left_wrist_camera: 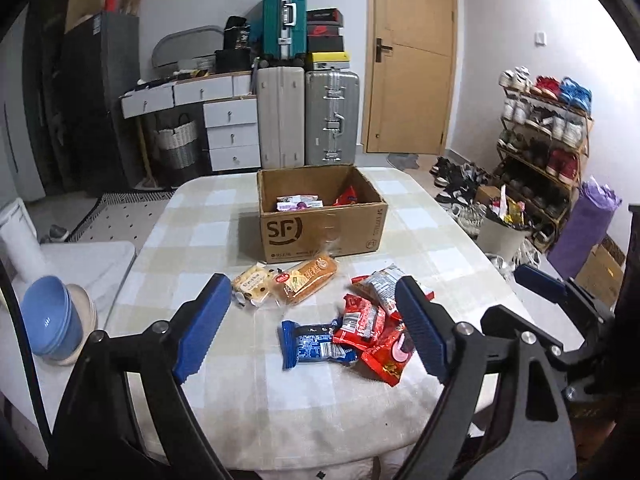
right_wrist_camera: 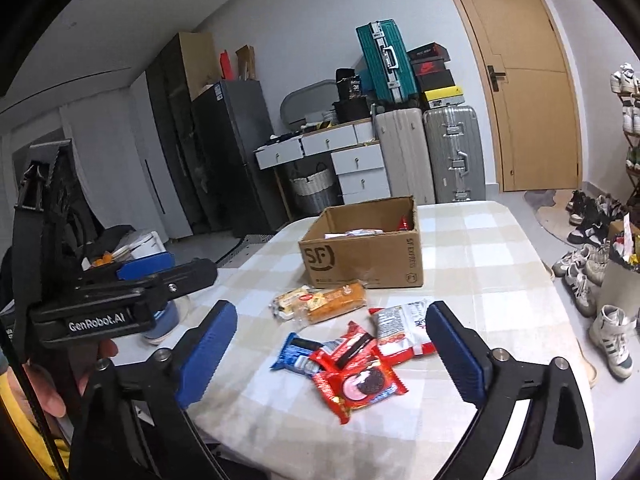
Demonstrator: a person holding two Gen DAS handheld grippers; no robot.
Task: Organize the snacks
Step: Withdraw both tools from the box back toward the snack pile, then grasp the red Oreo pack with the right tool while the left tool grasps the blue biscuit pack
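Beige-and-white checked tablecloth (left_wrist_camera: 208, 216) under me, stacked suitcases (left_wrist_camera: 330, 116) and a wooden door (left_wrist_camera: 412, 56) behind. The brown cardboard box (left_wrist_camera: 320, 236) reads "SF". Snack packets (right_wrist_camera: 352, 356) lie loose before it. My left gripper (left_wrist_camera: 312, 330) and right gripper (right_wrist_camera: 332, 354) both gape, empty.

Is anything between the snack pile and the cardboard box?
Yes. Two bread packs lie side by side against the cardboard box front wall, between it and the red and blue snack packets. The box top is open.
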